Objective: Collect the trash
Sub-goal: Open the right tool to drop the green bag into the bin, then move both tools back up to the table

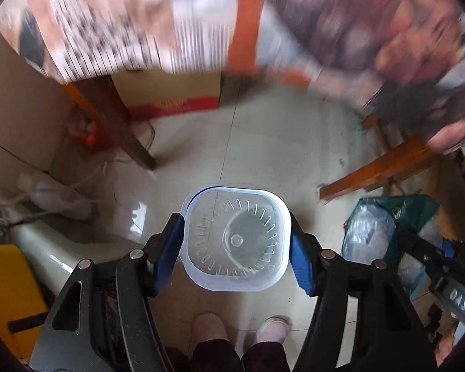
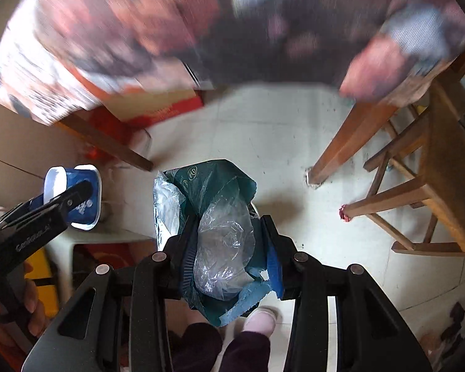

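My left gripper (image 1: 236,241) is shut on a clear square plastic tub (image 1: 235,238), held above the tiled floor; I see into its empty bottom. The tub with its blue label also shows in the right wrist view (image 2: 77,198) at the left, with the left gripper's fingers (image 2: 62,201) on it. My right gripper (image 2: 229,248) is shut on a bundle of green and clear plastic bags (image 2: 220,235). That bundle shows in the left wrist view (image 1: 378,226) at the right.
A table with a patterned cloth (image 1: 114,31) fills the top, its wooden legs (image 1: 121,130) on the floor. A cardboard box (image 1: 170,93) sits under it. A wooden stool (image 2: 424,192) stands at the right. A yellow object (image 1: 6,294) is at the left. My feet (image 1: 238,328) are below.
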Demonstrator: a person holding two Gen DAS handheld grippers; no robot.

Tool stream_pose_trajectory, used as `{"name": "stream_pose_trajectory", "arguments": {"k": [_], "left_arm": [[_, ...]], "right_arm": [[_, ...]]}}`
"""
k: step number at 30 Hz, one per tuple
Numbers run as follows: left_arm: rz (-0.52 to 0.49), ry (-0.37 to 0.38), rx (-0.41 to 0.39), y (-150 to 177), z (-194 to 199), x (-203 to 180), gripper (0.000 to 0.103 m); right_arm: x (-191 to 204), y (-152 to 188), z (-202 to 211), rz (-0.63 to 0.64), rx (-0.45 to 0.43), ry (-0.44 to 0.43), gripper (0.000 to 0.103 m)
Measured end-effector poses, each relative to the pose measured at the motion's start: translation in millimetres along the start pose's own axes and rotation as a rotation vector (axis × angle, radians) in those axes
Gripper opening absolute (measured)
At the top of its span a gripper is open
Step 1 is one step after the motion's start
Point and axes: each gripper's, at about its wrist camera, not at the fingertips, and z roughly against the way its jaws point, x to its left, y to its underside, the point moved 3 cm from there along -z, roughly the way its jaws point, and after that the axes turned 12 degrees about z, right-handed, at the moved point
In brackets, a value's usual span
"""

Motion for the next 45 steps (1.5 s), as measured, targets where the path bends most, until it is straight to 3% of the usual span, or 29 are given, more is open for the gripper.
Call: {"name": "stream_pose_trajectory", "arguments": {"k": [7, 14, 19, 25, 30, 40, 45], "left_arm": [[-0.018, -0.024, 0.068, 40.9, -92.7, 21.5, 0.063], [0.021, -0.018, 0.11, 59.5, -141.8, 36.6, 0.063], [0.017, -0.019, 0.122, 60.9, -159.4, 37.6, 0.063], [-0.015, -0.007, 0.149, 62.3, -174.7, 25.1, 0.063], [-0.034, 0.01, 0.155, 59.6, -179.1, 14.0, 0.063], [-0.085, 0.059, 0.197, 61.9, -187.8, -13.1, 0.063], [-0.069, 0.063, 0.224, 61.8, -176.8, -15.6, 0.063]], "right_arm": [[-9.8, 11.6, -100.7, 0.019, 0.029, 0.023, 0.038], [4.3, 18.3, -165.1, 0.058, 0.071, -0.017, 0.041], [6.3, 27.5, -195.6, 0.005, 0.144, -0.166, 0.041], [-3.5, 32.8, -194.1, 0.039, 0.16, -0.101, 0.042], [-8.6, 37.3, -188.8, -0.004, 0.152, -0.191, 0.045], [-22.4, 41.7, -176.4, -0.05, 0.113, -0.114, 0.045], [-26.5, 39.3, -165.9, -0.07, 0.105, -0.118, 0.045]]}}
